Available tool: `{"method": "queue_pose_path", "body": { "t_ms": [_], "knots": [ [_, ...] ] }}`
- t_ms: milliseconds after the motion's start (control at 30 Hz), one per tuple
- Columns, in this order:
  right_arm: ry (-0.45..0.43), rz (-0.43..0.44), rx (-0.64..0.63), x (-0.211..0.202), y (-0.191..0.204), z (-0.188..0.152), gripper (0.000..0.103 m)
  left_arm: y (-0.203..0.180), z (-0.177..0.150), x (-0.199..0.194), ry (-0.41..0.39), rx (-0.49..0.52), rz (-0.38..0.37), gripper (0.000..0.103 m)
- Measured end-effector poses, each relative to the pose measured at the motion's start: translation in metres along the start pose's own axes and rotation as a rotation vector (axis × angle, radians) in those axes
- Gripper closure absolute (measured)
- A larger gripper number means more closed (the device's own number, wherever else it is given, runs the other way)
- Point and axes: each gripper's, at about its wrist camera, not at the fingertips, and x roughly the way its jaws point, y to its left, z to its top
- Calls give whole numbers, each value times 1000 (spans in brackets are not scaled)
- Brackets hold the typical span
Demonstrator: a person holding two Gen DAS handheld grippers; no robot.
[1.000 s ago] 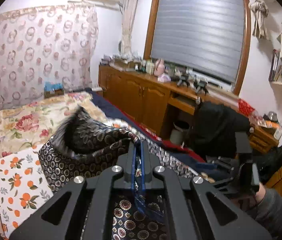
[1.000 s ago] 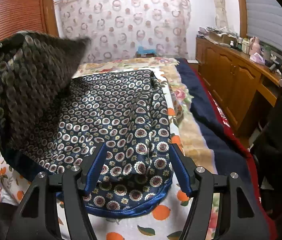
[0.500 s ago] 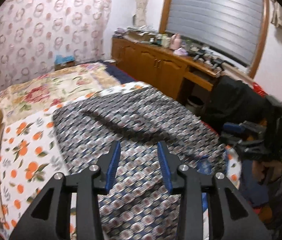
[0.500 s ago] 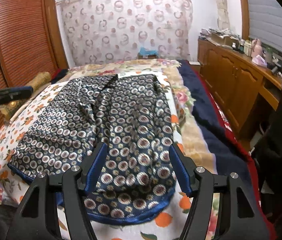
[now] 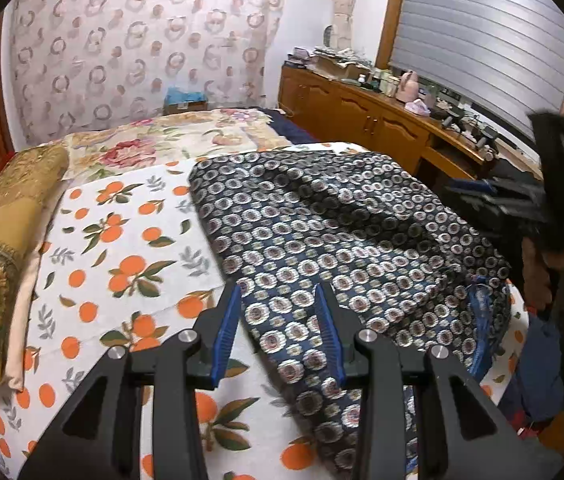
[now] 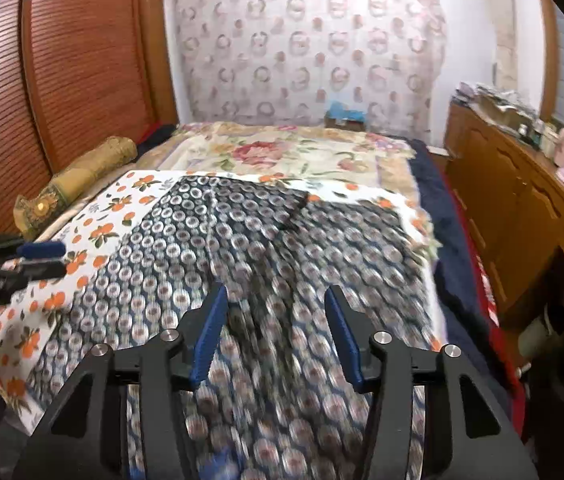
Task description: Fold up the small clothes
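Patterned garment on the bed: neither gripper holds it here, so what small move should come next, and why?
Probably lower the left gripper onto the near edge of the patterned garment and pinch it. The cloth lies spread but rumpled on the orange-print sheet, the left jaws are open just above that edge, and the right gripper, closing, holds nothing.

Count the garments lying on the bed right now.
1: a dark patterned garment spread on the orange-print sheet, in front of both grippers. Folds could hide another beneath it.
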Motion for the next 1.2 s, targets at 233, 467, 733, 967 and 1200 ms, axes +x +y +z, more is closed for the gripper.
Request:
{"method": "queue_pose_path", "body": {
  "t_ms": [233,467,733,967,1200],
  "knots": [
    [96,38,31,67,-5,34,65,11,-5,-2,-7,-27,3,66],
    [193,61,109,126,-18,50,76,13,-14,-1,-4,-39,-4,66],
    [116,21,77,126,-17,71,103,17,-25,2,6,-54,-6,66],
    [78,-139,67,116,-30,92,100,17,-27,2,7,-55,-8,66],
    [128,-80,9,95,-25,65,60,10,-30,1,4,-38,-13,66]
  ]
}}
